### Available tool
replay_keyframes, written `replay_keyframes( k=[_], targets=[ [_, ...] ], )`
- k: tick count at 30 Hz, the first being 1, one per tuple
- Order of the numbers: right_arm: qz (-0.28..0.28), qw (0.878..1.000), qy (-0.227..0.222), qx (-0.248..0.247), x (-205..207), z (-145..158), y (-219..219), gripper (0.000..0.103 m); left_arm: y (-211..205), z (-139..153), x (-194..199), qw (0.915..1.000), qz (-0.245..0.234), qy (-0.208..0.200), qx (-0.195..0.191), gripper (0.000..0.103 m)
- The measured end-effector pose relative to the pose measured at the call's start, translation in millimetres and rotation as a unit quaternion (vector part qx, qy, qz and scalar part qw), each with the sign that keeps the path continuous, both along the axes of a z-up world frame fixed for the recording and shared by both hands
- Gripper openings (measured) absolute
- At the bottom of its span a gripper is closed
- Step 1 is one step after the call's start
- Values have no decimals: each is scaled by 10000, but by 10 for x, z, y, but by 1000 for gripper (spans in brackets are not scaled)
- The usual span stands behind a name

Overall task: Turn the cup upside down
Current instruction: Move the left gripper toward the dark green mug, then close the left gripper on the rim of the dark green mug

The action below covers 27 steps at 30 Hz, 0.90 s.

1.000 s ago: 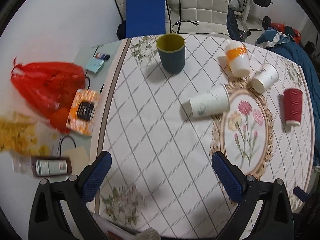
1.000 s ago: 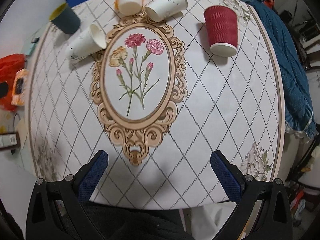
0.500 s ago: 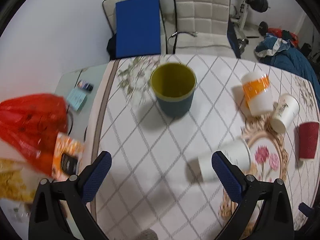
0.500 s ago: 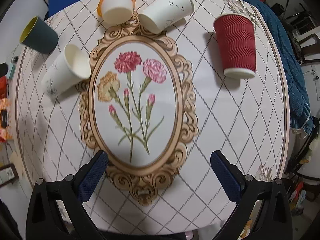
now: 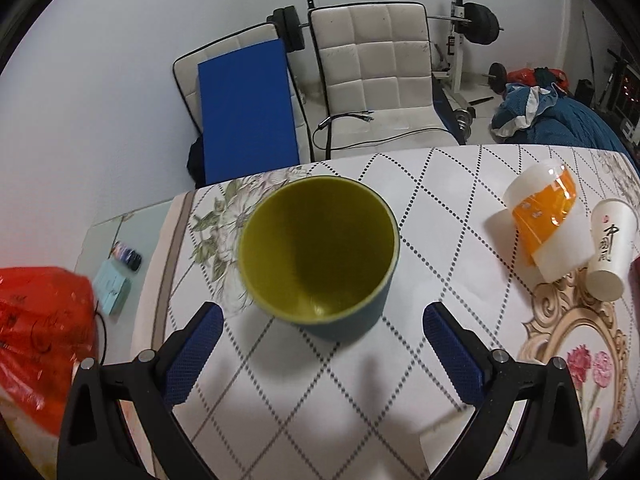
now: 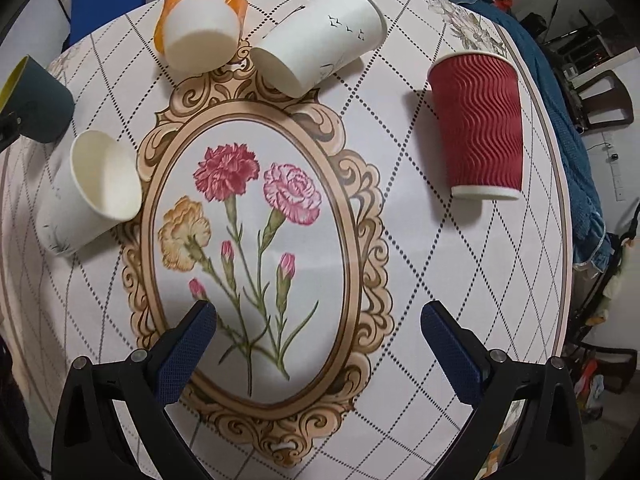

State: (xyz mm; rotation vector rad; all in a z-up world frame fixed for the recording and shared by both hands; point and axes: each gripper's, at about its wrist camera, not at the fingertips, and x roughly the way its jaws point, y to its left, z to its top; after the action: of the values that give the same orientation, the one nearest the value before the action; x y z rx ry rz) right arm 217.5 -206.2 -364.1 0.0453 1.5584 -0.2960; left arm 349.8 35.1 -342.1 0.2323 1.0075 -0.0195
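A dark teal cup with an olive-yellow inside (image 5: 320, 256) stands upright, mouth up, near the table's far left corner. My left gripper (image 5: 320, 352) is open and empty, just short of the cup, its blue fingertips (image 5: 196, 340) wider apart than the cup. The same cup shows at the left edge of the right wrist view (image 6: 40, 104). My right gripper (image 6: 316, 344) is open and empty above the oval flower print. A red ribbed cup (image 6: 480, 128) stands mouth down at the right.
A white cup (image 6: 92, 196), an orange-banded cup (image 6: 200, 28) (image 5: 544, 220) and a white printed cup (image 6: 320, 52) (image 5: 608, 248) lie on their sides. A red plastic bag (image 5: 36, 344) and small items lie left of the table. Chairs (image 5: 376, 72) stand behind it.
My left gripper has moved forward to the teal cup, which now fills the space just ahead of the fingers. My right gripper has moved forward over the flower print.
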Motion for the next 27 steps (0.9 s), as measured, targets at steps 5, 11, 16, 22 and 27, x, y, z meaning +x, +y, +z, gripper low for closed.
replay_keyframes(
  k=[5, 11, 16, 22, 27],
  targets=[
    [-15, 10000, -1, -76, 84, -66, 8, 103, 38, -156, 173, 9999, -33, 8, -106, 102],
    [-25, 9999, 25, -153, 161, -150, 28, 103, -4, -254, 327, 9996, -241, -85, -151, 86],
    [-69, 9997, 78, -228, 205, -217, 64, 103, 30, -266, 404, 9991, -335, -82, -259, 70],
    [-108, 9996, 91, -256, 238, -258, 75, 103, 36, -236, 392, 9988, -410, -69, -269, 69],
    [-112, 9996, 56, -270, 235, -245, 72, 103, 60, -121, 376, 9986, -373, -35, -380, 69]
  ],
)
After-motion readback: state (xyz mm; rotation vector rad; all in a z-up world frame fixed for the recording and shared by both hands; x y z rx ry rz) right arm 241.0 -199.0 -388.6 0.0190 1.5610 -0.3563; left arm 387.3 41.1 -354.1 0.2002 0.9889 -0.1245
